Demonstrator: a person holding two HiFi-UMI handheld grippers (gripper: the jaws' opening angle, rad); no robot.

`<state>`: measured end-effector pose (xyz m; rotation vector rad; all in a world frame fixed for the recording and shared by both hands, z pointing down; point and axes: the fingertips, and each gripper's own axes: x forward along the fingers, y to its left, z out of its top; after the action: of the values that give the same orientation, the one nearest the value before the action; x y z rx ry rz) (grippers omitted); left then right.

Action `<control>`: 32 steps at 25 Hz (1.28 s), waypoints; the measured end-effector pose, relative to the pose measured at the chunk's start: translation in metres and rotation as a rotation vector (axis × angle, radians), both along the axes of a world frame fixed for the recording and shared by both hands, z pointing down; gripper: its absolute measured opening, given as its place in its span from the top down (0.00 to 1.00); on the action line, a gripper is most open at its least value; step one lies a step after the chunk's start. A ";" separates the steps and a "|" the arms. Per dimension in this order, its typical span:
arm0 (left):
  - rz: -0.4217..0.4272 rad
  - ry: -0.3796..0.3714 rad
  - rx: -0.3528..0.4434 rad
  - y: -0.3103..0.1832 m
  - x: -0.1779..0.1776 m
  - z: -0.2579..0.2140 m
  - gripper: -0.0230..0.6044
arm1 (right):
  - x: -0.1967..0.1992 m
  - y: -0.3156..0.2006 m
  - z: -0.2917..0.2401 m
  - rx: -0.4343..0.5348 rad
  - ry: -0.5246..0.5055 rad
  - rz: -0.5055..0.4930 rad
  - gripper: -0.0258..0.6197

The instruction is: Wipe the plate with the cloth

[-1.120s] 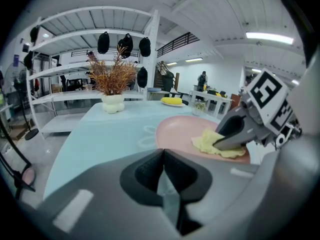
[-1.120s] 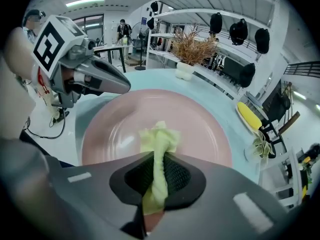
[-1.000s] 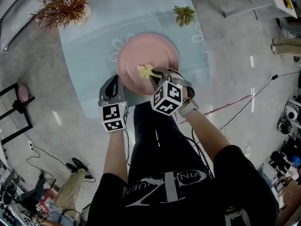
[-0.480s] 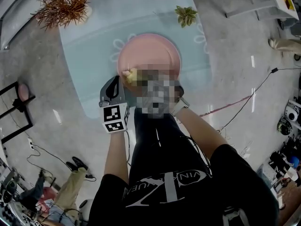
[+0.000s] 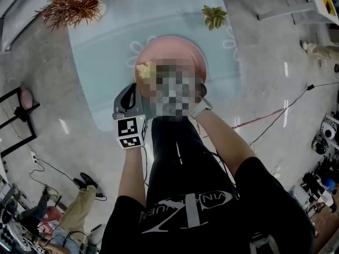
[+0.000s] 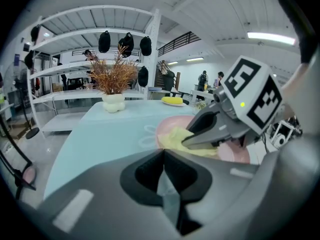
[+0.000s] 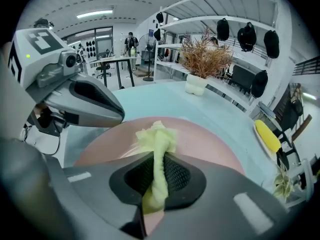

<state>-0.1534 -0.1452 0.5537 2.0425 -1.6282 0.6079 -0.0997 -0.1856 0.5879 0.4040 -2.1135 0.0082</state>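
Plate (image 7: 202, 140) — round, pink, cloth (image 7: 156, 136) crumpled, yellow

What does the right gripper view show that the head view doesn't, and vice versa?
Only the right gripper view: the right gripper clamped on the yellow cloth, and shelves hung with black caps. Only the head view: the person's dark trousers and printed shirt. Both: the pink plate, the cloth's free end, the left gripper, the dried plant.
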 end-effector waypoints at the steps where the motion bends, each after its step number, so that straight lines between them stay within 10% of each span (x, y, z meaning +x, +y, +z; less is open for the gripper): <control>1: -0.001 -0.001 0.000 0.000 0.000 0.000 0.96 | 0.001 -0.006 0.000 0.009 0.003 0.006 0.90; 32: 0.005 0.000 0.014 -0.001 0.003 -0.001 0.96 | 0.069 0.000 0.000 0.068 0.100 0.120 0.90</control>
<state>-0.1506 -0.1459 0.5524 2.0566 -1.6321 0.5994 -0.0304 -0.1857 0.5876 0.5600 -1.9925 -0.0138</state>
